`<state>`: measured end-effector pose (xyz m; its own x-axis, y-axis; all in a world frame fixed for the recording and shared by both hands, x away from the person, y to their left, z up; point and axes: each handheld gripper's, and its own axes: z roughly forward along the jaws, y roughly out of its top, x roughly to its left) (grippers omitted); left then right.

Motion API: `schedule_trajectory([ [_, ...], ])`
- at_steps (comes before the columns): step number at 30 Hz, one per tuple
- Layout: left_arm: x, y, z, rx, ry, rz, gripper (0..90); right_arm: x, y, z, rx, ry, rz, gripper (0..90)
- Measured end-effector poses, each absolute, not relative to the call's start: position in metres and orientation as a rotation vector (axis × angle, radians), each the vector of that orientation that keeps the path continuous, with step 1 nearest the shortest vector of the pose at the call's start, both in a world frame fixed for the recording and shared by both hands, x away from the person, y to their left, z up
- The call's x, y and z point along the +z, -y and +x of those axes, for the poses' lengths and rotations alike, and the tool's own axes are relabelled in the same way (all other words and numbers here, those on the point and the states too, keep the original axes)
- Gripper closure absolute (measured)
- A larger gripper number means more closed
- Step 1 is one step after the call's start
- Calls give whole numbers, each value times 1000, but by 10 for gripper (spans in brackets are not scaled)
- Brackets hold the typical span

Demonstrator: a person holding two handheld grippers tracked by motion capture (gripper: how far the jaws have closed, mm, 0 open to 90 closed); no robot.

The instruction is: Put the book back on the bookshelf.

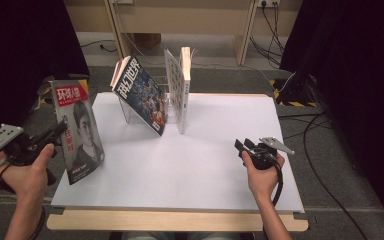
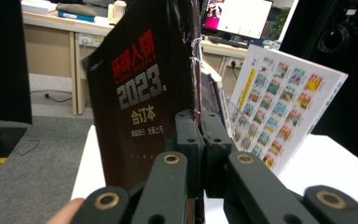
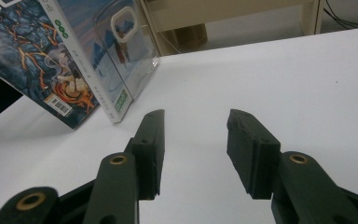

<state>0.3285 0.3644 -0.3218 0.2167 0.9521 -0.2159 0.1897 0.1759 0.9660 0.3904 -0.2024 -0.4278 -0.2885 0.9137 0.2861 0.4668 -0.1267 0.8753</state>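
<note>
Holding magazine [image 1: 77, 131] upright, left of rack [image 1: 130, 112].
Left tool [image 2: 199, 122] clamps its spine edge, presumably for shelving beside the leaning books [image 1: 140, 95]; right tool [image 3: 195, 140] gapes wide, idle over bench [image 1: 220, 165].

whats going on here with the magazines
A person is working with hand-held tongs at a white-topped table. The left tongs are shut on the edge of a dark magazine with a red title and a portrait cover, holding it upright at the table's left edge. The right tongs are open and hold nothing, low over the table. Farther back, a blue illustrated magazine leans in a clear plastic book stand, beside an upright white book with a grid-pattern cover.
</note>
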Motion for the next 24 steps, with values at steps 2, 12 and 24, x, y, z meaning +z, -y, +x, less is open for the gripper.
schedule_trajectory([
  [2,-317,-359,338,796,-1223,1286,874,-430,204,390,1395,-1722,1537,576],
  [12,-307,-331,372,753,-1179,1314,874,-435,207,391,1386,-1724,1558,575],
  [24,-299,-309,381,699,-1123,1322,873,-438,208,391,1382,-1726,1568,575],
])
